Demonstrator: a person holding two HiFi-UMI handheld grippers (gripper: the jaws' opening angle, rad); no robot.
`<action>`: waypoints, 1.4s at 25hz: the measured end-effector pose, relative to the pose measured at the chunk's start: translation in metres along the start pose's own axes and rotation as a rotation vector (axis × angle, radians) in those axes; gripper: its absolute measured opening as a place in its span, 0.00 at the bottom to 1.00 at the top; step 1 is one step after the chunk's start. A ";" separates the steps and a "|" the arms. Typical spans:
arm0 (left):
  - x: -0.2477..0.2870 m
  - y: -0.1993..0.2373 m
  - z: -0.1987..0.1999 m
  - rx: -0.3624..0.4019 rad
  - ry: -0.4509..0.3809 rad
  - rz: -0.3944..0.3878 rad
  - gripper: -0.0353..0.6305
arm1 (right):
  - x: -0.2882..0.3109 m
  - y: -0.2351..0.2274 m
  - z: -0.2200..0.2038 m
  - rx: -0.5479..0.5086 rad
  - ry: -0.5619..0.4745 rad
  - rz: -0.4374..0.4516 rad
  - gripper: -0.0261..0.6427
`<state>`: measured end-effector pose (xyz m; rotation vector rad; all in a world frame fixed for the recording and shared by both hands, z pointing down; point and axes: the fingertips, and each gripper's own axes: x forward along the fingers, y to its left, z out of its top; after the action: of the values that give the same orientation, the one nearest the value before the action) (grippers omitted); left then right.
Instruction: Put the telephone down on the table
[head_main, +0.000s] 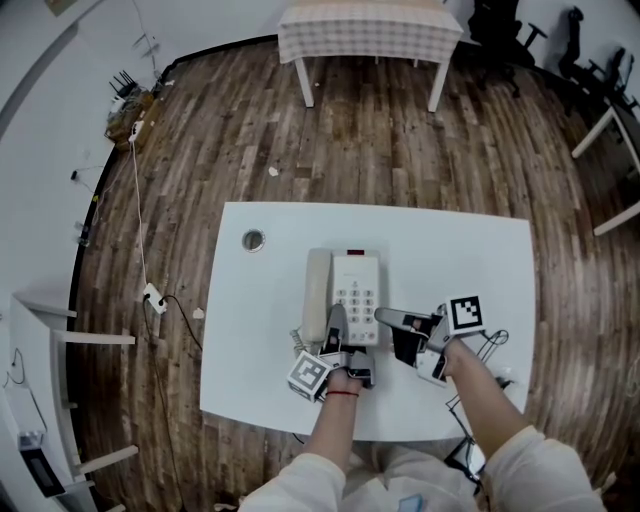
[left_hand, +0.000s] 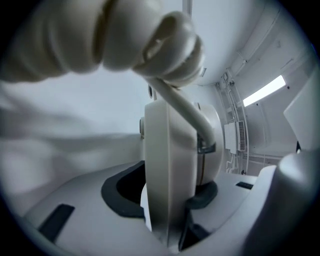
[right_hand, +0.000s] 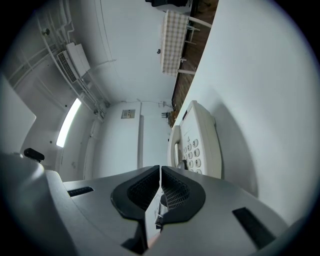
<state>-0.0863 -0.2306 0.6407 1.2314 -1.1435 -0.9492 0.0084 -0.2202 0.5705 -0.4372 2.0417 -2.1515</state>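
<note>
On the white surface (head_main: 480, 250) the telephone (head_main: 355, 290) seems already set down, left tongs (head_main: 338, 325) clamped on its near end, right tongs (head_main: 390, 317) pressed together empty; only letting go remains.

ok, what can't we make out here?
- Head view: near edge of the telephone, covered by the left gripper; can't tell if it sits flat on the table.
- Head view: keypad digits, too small.
- Left gripper view: coiled cord, blurred close to the lens.
</note>
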 end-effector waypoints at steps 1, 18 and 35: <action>0.003 -0.001 0.000 -0.003 0.000 -0.004 0.29 | 0.000 -0.001 0.002 0.001 -0.003 -0.001 0.09; 0.012 0.004 0.001 -0.066 0.029 0.002 0.29 | -0.011 -0.006 0.004 0.016 -0.106 -0.022 0.09; 0.012 0.005 0.000 -0.073 0.021 0.021 0.30 | -0.018 -0.070 -0.046 0.124 -0.174 -0.300 0.27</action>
<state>-0.0837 -0.2419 0.6477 1.1660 -1.0948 -0.9521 0.0182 -0.1668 0.6359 -0.9301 1.8351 -2.2906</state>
